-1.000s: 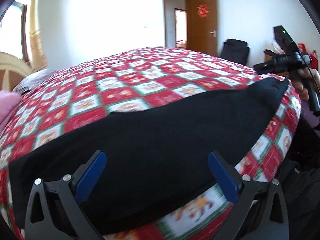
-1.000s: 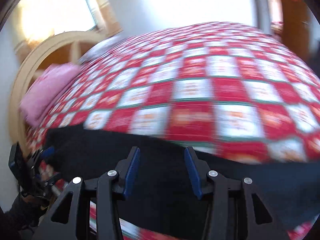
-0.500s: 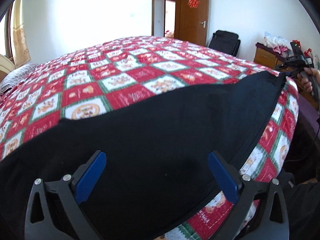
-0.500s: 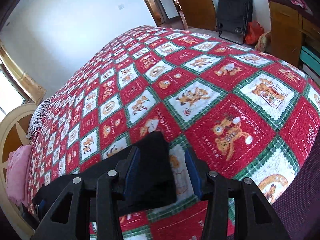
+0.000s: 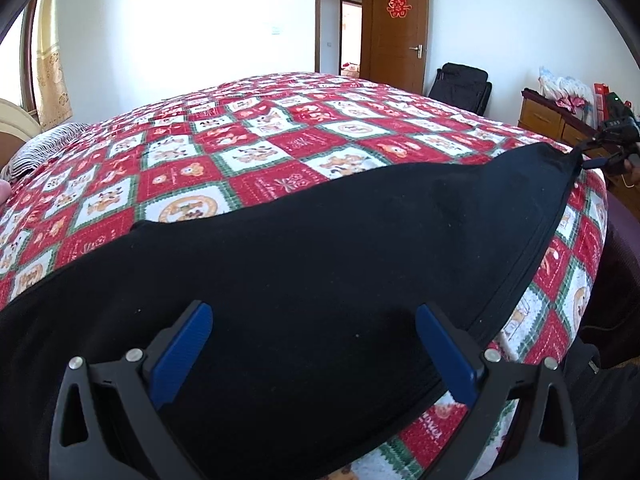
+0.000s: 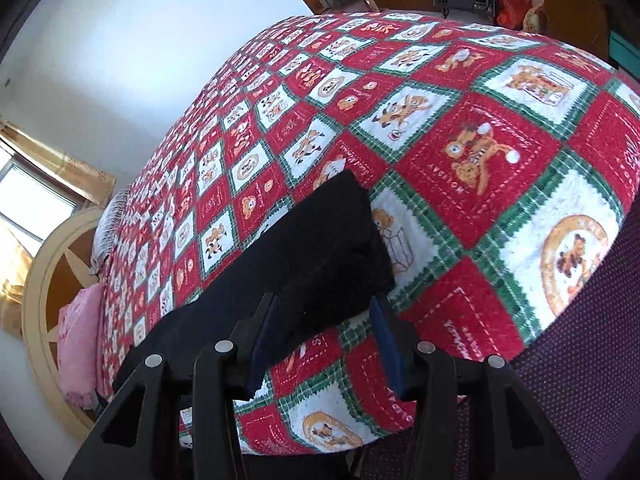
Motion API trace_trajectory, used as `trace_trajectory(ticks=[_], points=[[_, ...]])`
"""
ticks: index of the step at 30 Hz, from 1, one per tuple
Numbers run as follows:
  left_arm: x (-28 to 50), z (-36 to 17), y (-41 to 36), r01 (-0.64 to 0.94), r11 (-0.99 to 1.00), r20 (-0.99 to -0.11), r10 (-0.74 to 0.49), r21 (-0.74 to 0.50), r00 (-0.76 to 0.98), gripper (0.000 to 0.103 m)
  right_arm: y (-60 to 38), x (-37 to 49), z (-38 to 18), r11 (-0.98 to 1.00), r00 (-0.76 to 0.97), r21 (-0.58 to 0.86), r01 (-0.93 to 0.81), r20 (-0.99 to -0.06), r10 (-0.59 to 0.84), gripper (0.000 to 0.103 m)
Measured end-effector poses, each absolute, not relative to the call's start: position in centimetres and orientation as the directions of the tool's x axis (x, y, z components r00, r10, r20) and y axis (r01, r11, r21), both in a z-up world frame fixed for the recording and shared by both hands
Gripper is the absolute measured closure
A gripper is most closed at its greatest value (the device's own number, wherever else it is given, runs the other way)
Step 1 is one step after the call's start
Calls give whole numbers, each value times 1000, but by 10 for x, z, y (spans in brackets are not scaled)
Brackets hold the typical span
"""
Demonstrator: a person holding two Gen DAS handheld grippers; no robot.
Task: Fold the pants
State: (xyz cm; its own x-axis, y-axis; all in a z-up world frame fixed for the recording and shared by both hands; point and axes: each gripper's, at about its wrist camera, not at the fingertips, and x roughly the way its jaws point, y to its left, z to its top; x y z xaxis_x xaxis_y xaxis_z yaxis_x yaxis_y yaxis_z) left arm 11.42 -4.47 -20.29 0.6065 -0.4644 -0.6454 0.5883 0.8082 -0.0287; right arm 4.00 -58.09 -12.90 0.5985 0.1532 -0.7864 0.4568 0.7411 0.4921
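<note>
**Black pants lying long across the bed**

The black pants (image 5: 320, 264) are lying flat along the near edge of a bed. The bed is wearing a red, white and green blanket (image 5: 280, 148) with little bears on it. The pants are stretching from one side of the bed to the other.

The left gripper (image 5: 314, 340) is hanging right over the pants. Its two blue fingers (image 5: 182, 350) are standing wide apart. They are not squeezing anything. The black cloth is showing between them and under them.

The right gripper (image 6: 326, 332) is sitting at the far end of the pants (image 6: 320, 248), near the corner of the bed. Its fingers (image 6: 264, 340) are open partway. The end of the pants is lying between them, with the left finger right at the edge of the cloth. I cannot tell if the fingers are touching it. They are not closing on it. From the left camera, the right gripper (image 5: 604, 152) is looking small, just at the far tip of the pants.

A pink pillow (image 6: 78, 344) is resting by the curved headboard (image 6: 34, 304). A brown door (image 5: 396, 28) is standing open at the back of the room. A black chair (image 5: 462, 86) is sitting by the wall.
</note>
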Motion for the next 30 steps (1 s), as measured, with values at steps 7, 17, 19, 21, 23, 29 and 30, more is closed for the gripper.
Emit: trace_trajectory(ticks=[7,17,19,21,23,29,30], points=[[114,-205,-45,590,807,-639,-465,-22,613,0,-588,89,-140,753,591,456,475,-799,112,100],[112,-207,-45,589,808,-625,-466,-12,626,0,-549,106,-33,864,840,486,132,-517,162,100],[110,-208,-45,591,807,-623,-465,-6,629,0,-553,86,-42,865,842,484,130,-514,161,100],[110,-208,-45,593,806,-623,-467,-7,628,0,-562,72,-66,859,807,471,201,-576,127,100],[110,-208,-45,594,805,-623,-468,-7,627,0,-582,57,-103,831,757,479,283,-643,113,100],[109,-209,-47,589,808,-624,-454,13,636,0,-609,31,-150,774,710,520,362,-692,133,89],[108,-209,-47,589,808,-623,-455,12,636,0,-607,31,-146,784,710,495,375,-697,100,86]])
